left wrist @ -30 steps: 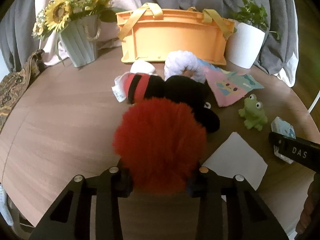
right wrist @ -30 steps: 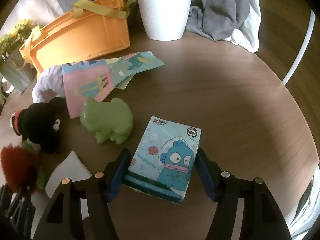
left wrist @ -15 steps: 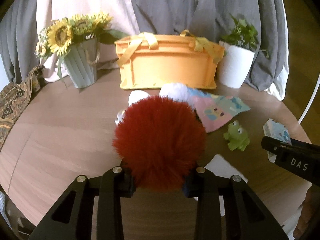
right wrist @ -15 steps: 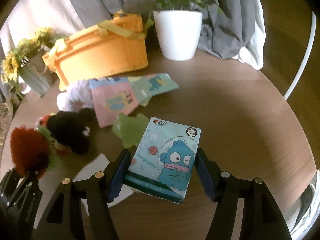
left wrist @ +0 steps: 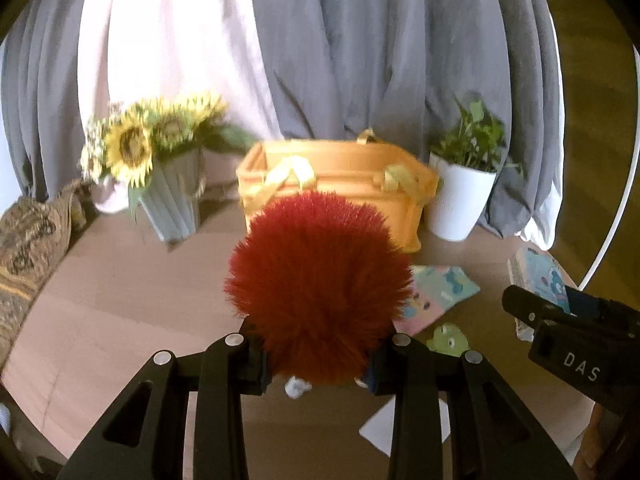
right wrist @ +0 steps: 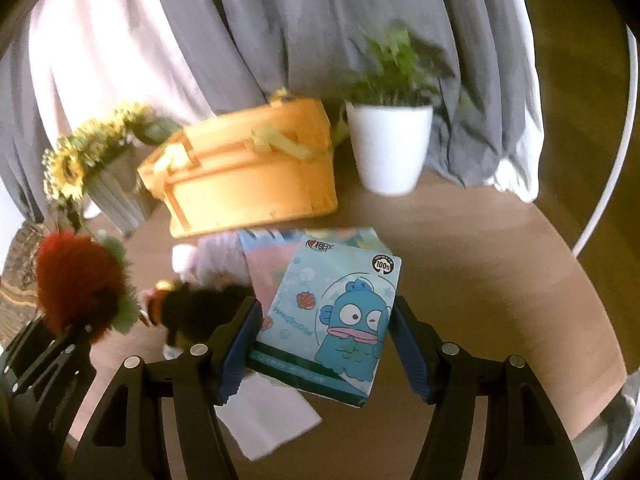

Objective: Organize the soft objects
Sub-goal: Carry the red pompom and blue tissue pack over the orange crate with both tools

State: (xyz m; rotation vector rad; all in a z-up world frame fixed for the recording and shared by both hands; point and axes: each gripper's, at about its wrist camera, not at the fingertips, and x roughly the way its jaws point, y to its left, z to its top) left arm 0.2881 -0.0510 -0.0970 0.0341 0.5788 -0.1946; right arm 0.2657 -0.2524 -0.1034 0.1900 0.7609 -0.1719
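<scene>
Above the round table (left wrist: 112, 280), we hold both grippers raised and angled downward toward the orange basket (left wrist: 344, 184) at the far side. Our left gripper (left wrist: 316, 356) is clamped on the red pom-pom (left wrist: 320, 284), which sits between its fingers clear of the tabletop. Our right gripper (right wrist: 324, 344) is closed on the blue tissue pack (right wrist: 332, 316), its blue pads (right wrist: 240, 344) pressing both long edges. Below us, on the table, lie the black plush toy (right wrist: 200, 304), the folded cloth (left wrist: 436, 292) and the green frog (left wrist: 448, 338).
</scene>
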